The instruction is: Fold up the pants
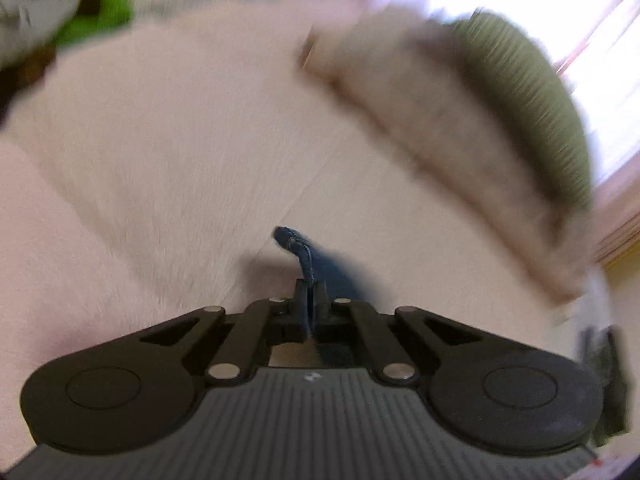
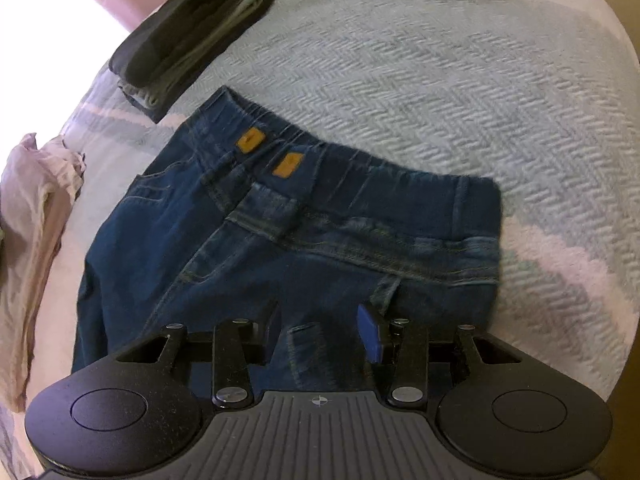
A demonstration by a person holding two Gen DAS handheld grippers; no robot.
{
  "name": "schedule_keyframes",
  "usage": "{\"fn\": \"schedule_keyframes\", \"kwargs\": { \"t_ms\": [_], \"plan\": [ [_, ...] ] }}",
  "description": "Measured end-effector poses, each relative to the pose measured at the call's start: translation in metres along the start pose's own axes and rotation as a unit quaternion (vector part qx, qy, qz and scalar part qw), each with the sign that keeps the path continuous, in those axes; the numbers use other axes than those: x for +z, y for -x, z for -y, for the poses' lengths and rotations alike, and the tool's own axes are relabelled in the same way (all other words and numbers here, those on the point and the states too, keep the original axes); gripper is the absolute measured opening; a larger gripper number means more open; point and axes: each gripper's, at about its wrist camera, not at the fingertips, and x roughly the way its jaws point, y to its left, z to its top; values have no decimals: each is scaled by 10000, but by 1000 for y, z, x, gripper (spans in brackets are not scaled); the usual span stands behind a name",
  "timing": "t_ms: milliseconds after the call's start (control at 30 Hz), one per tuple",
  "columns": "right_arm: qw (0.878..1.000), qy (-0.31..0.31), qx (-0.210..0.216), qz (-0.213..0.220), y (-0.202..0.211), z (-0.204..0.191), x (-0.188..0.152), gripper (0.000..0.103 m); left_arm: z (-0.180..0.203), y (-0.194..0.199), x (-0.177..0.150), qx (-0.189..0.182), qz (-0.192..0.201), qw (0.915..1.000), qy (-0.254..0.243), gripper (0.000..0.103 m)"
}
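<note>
Dark blue jeans with two tan patches at the elastic waistband lie folded in half on the pale woven bedspread. My right gripper hovers open just above the seat of the jeans, its blue-padded right finger near a seam. In the blurred left wrist view my left gripper is shut on a thin strip of the jeans' blue denim, which sticks up from between the fingers above a whitish surface.
A stack of folded dark and grey clothes sits at the bed's far left corner. A crumpled pale pink garment lies at the left edge. In the left wrist view a blurred grey-and-olive object is at the right, bright green fabric top left.
</note>
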Motion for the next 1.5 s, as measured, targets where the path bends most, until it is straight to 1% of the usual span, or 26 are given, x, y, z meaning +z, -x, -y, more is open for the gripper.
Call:
{"fn": "schedule_keyframes", "kwargs": {
  "t_ms": [67, 100, 167, 233, 267, 300, 333, 400, 467, 533, 633, 733, 800, 933, 967, 1000, 1033, 1100, 1167, 1233, 1300, 1333, 1400, 1433, 1467, 1500],
  "plan": [
    [10000, 14, 25, 31, 0, -8, 0, 40, 19, 44, 26, -324, 311, 9990, 28, 0],
    [10000, -9, 40, 45, -1, -11, 1, 40, 35, 58, 38, -380, 473, 9980, -162, 0],
    [9998, -111, 124, 87, -1, -18, 2, 40, 80, 67, 66, -236, 684, 9947, -727, 3],
    [9996, -172, 218, 107, -2, -26, 3, 40, 117, 40, 87, 151, 569, 9921, -1111, 11],
    [9994, -170, 271, 108, -3, -31, 3, 40, 131, 18, 95, 337, 503, 9896, -1307, 26],
    [9994, -150, 297, 113, -4, -35, 2, 40, 138, -5, 97, 420, 455, 9869, -1489, 35],
    [9994, -117, 317, 114, -5, -40, 1, 40, 139, -23, 96, 545, 369, 9851, -1586, 34],
    [9994, -57, 324, 55, -9, -46, -1, 40, 123, -61, 87, 710, -161, 9859, -1507, 32],
    [9994, -1, 340, 39, -9, -48, -2, 40, 91, -75, 72, 759, -385, 9874, -1337, 32],
    [9996, 47, 281, 76, -10, -46, -2, 40, 55, -85, 57, 1010, -621, 9858, -1189, 32],
    [9999, -24, 119, 76, -15, -38, -3, 40, 8, -96, 47, 1118, -880, 9877, -648, 31],
    [9999, -107, -28, 22, -23, -37, -5, 40, -1, -108, 46, 790, -707, 9940, -272, 33],
    [10000, -83, -49, 12, -26, -40, -7, 40, 3, -125, 45, 675, -669, 9949, -338, 36],
    [9999, 43, -117, 46, -33, -53, -7, 40, 16, -164, 44, 522, -715, 9949, -487, 36],
    [9998, 79, -144, 68, -34, -55, -6, 40, 18, -170, 44, 594, -684, 9943, -558, 23],
    [9997, 121, -175, 101, -35, -58, -5, 40, 19, -169, 44, 689, -616, 9936, -653, 4],
    [9995, 160, -215, 147, -36, -60, -3, 40, 17, -163, 44, 697, -547, 9930, -782, 4],
    [9993, 190, -245, 225, -36, -64, -1, 40, 13, -137, 44, 597, -62, 9934, -982, 4],
    [9991, 227, -217, 290, -34, -66, 1, 40, 4, -92, 43, 469, 620, 9892, -1240, 4],
    [9989, 263, -219, 322, -31, -67, 1, 40, -12, -61, 37, 561, 842, 9846, -1425, 4],
    [9988, 299, -208, 318, -29, -65, -2, 40, -34, -51, 19, 653, 757, 9836, -1503, 5],
    [9989, 311, -231, 275, -31, -63, -6, 40, -44, -58, 6, 877, 552, 9809, -1648, 6],
    [9991, 311, -251, 114, -37, -58, -10, 40, -59, -85, -24, 1467, 102, 9656, -2146, 14],
    [9991, 335, -254, 78, -39, -56, -12, 40, -63, -97, -37, 1955, 7, 9510, -2397, 14],
    [9989, 402, -239, 93, -39, -55, -12, 40, -68, -99, -42, 2152, 115, 9440, -2499, 14],
    [9985, 484, -229, 79, -38, -54, -10, 40, -73, -95, -40, 2160, 163, 9477, -2344, 14]
  ]
}}
